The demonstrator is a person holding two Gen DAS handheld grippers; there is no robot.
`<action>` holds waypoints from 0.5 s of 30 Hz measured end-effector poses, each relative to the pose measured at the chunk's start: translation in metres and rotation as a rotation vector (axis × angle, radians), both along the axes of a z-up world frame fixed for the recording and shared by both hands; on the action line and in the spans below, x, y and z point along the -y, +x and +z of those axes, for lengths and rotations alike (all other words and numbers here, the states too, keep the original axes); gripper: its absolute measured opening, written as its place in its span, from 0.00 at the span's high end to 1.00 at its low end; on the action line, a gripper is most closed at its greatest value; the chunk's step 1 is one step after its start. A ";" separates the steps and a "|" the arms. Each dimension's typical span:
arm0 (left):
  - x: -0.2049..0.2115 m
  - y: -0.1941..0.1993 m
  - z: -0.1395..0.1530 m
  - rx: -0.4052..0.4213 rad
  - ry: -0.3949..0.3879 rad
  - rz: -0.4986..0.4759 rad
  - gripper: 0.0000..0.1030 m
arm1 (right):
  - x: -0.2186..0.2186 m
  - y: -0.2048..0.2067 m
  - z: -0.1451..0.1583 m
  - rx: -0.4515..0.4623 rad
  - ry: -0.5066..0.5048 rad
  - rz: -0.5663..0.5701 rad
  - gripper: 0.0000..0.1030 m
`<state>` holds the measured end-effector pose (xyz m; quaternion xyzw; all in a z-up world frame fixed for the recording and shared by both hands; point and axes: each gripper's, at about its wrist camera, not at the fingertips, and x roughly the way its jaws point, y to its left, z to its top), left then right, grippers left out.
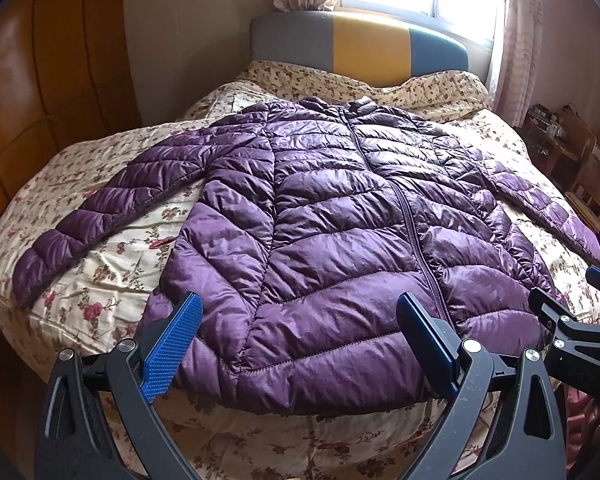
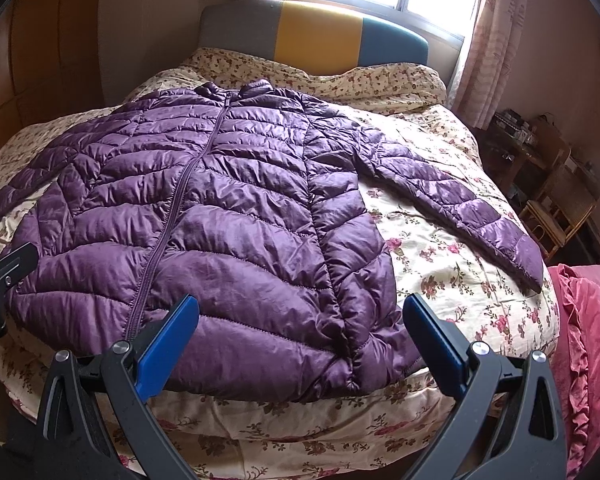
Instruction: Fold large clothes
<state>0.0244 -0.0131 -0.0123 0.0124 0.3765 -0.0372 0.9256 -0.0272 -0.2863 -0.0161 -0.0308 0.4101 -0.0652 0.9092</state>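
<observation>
Puffer jacket (image 1: 340, 216) lies zipped and flat on the bed (image 1: 100, 280), light, slick and springy I judge, so with my left claw (image 1: 300, 336) and right claw (image 2: 300, 336) both spread, I'd pinch hem corners.

We see a glossy, quilted purple jacket (image 1: 332, 208) on a matt floral cloth quilt (image 1: 112, 264). Our left gripper (image 1: 300, 320) has matt black plastic arms, ribbed blue pads (image 1: 172, 352), shiny metal rivets.
</observation>
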 end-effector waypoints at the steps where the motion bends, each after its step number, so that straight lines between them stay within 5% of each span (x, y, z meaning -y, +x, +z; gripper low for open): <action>1: 0.001 0.001 0.000 -0.001 0.000 -0.003 0.06 | 0.000 0.001 0.000 0.000 -0.002 0.000 0.02; 15: 0.021 0.043 0.002 -0.043 -0.021 -0.067 0.06 | 0.026 0.022 -0.003 -0.002 -0.033 -0.040 0.02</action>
